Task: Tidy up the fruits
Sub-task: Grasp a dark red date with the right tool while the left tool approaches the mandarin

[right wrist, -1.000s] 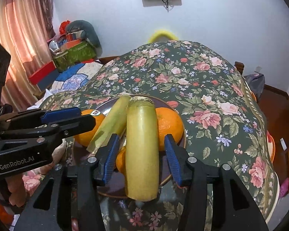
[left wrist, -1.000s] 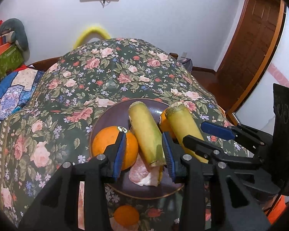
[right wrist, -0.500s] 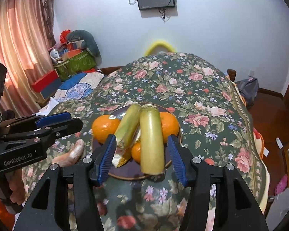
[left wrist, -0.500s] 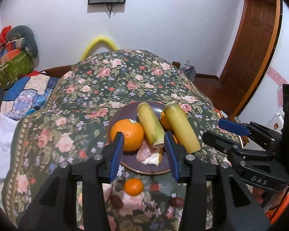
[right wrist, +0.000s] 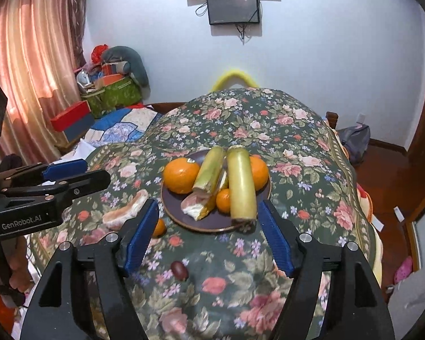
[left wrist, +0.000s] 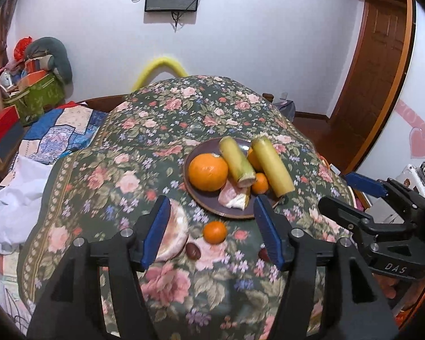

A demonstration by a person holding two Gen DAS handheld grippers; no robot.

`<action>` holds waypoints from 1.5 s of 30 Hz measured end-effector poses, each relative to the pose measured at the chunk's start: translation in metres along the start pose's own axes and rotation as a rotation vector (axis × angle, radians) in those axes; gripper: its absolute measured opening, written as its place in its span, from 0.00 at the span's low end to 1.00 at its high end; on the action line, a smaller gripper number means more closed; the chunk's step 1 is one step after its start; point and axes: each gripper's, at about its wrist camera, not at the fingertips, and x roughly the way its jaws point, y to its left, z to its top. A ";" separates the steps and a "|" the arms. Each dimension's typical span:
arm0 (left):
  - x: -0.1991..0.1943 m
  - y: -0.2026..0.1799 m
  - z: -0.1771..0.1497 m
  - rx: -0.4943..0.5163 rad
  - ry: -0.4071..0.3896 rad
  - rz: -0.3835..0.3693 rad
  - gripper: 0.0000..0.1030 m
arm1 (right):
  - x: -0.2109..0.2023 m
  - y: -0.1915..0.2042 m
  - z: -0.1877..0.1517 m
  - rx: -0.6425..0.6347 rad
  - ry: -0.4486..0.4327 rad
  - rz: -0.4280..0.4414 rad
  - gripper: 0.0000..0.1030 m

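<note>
Left wrist view: small loose tangerine (left wrist: 214,231) lies just ahead between the empty, opening left tongs (left wrist: 212,233) (right tongs (right wrist: 206,233) opening too, empty).

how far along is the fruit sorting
Mostly done: the plate holds oranges, two sugarcane pieces and a pomelo wedge. Nothing is in hand; the left gripper and right gripper are opening, empty. Left on the cloth: a small orange, dark dates and another wedge.
</note>
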 end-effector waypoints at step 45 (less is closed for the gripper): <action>0.056 0.023 -0.069 -0.011 0.180 0.041 0.70 | 0.072 0.022 -0.074 -0.003 0.240 0.012 0.39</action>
